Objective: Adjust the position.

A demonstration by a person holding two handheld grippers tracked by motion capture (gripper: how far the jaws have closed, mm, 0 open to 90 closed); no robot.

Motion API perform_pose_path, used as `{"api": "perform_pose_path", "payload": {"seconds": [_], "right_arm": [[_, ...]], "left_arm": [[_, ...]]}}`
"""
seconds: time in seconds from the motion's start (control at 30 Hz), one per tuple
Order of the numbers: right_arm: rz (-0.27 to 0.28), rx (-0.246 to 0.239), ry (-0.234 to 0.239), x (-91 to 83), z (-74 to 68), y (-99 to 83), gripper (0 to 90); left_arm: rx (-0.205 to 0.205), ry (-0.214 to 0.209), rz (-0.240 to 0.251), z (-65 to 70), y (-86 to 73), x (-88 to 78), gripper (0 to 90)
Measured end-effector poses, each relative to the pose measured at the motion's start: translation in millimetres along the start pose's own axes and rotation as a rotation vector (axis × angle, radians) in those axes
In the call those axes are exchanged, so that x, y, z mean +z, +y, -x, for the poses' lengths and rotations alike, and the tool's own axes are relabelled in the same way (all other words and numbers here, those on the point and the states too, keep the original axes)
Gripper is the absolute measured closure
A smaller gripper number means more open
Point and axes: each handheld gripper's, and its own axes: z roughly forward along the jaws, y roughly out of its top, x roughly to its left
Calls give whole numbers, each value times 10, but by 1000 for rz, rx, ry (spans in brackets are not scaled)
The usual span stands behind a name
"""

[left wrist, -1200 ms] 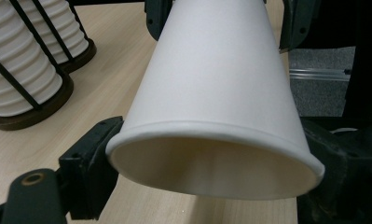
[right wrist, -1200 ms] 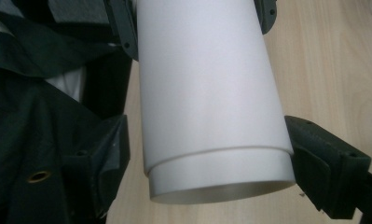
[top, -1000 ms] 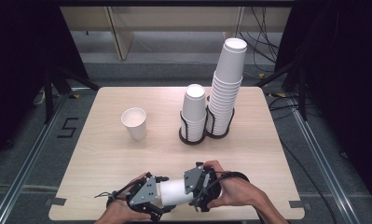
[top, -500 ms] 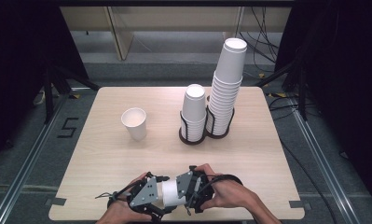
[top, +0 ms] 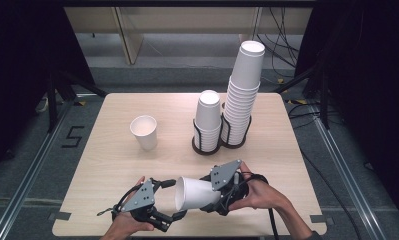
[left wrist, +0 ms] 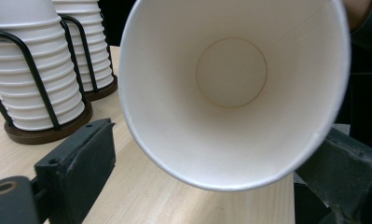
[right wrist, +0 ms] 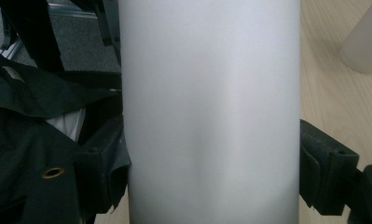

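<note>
With our right gripper (top: 214, 192) clamping the sideways paper cup (top: 194, 194) at six o'clock on the tabletop (top: 267, 145), we keep the left gripper (top: 169, 200) spread wide around its rim, then close gently to avoid crushing it.

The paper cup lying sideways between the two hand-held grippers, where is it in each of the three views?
High view: the sideways cup lies low centre, mouth facing the left hand-held gripper.
Left gripper view: the cup is seen mouth-on, upper centre and right.
Right gripper view: its side wall runs up the centre between the jaws.
Shared landmark: the wooden table, also at and.
</note>
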Motion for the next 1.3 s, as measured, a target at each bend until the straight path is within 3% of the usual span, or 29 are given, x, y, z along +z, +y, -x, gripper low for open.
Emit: {"api": "perform_pose_path", "payload": {"seconds": [0.13,0.23,0.3,0.5,0.53,0.8,0.97,1.1,1.23,1.3], "right_arm": [[-13,-21,-4,57,3,2,229],[-5,-8,29,96,-17,8,228],[-10,-14,24,115,-21,12,229],[-6,-9,53,172,-49,21,229],[-7,-11,55,183,-50,20,229],[-7,-8,53,204,-51,11,239],[-9,44,76,233,-51,-9,188],[-71,41,39,245,-67,-21,183],[-122,-14,-20,243,-84,8,198],[-137,-21,-17,253,-120,31,206]], "left_arm": [[-11,-16,23,32,9,18,77],[-13,-19,25,48,14,30,71],[-35,-36,58,57,13,49,68],[-41,-47,68,78,18,35,63],[-23,-53,79,73,11,29,71],[0,-71,60,57,46,-4,134],[10,-69,49,80,54,1,135],[25,-48,10,95,67,-5,135],[31,-38,-16,86,74,-12,134],[26,-33,-22,85,74,-14,133]]}}
